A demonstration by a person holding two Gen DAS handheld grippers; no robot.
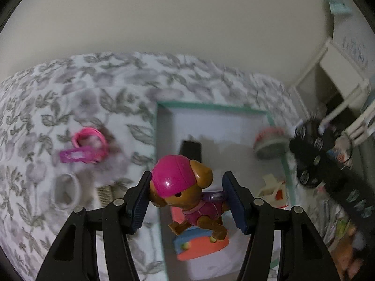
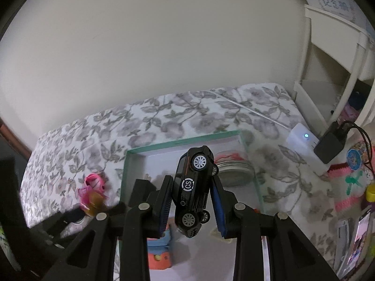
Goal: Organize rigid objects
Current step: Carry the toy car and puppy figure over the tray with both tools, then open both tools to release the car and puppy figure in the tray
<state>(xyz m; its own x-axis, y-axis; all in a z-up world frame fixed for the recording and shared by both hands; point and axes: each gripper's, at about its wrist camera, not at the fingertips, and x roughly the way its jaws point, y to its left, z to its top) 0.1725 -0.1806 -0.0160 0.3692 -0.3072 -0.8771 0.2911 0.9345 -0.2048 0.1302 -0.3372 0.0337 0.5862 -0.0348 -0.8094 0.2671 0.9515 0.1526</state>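
In the left wrist view, the left tool [image 1: 186,201] is clamped on a toy dog [image 1: 185,194] with a pink cap and a pink suit. Its 2 blue pads [image 1: 140,207] press the toy at the head side and at the back side, and the toy hangs above the inside of a shallow box [image 1: 211,106] with a green rim. Under the toy, on the white floor of the box, lies an orange and blue toy [image 1: 199,245]. Further in the box there is a black block [image 1: 191,151], and near the right rim a cream and red toy [image 1: 274,192].

In the right wrist view, the right tool [image 2: 192,199] is clamped on a black toy car [image 2: 194,187]. The car stands on its end, with the grey wheels turned to the camera and a round white mark on its side. It is held above the same box [image 2: 178,141]. Just beyond the car a round tin [image 2: 234,168] with a red top sits at the right rim of the box.

The box lies on a bed cover [image 1: 93,89] with a grey leaf pattern. To the left of the box, on the cover, there are pink rings [image 1: 90,138], a pink clip [image 1: 79,155] and a pale ring [image 1: 66,193]; these are blurred. At the far right of the cover a white adapter [image 2: 302,140] with a small blue light and a black charger [image 2: 330,144] lie together. Behind all, a plain wall [image 2: 152,46] and a white shelf [image 2: 332,65].
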